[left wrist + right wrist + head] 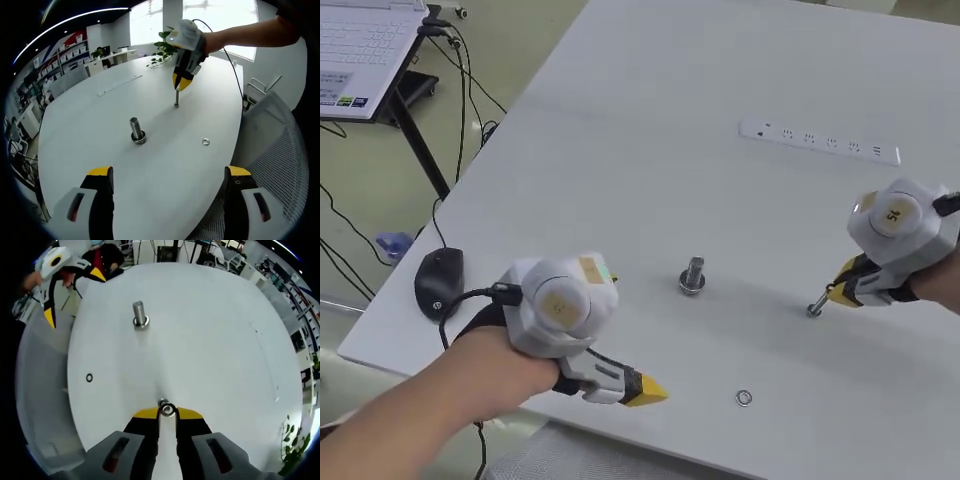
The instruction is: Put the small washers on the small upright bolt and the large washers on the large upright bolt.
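Your left gripper [169, 172]: jaws stood wide apart, empty, near table [700, 440] edge; bare top ahead. Large bolt [136, 130] ahead-left, axis upright; ring at base, washer or head unclear. Loose washer [205, 142] lay flat ahead-right. Your right gripper [837, 293] pinched small washer [168, 410] over upright small bolt [815, 308], mostly hidden beneath.

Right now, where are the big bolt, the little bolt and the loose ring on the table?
large bolt [692, 272], head view, on its threaded shaft.
small bolt [176, 98], left gripper view, on its thin shaft.
loose washer [740, 398], head view, on its metal rim.
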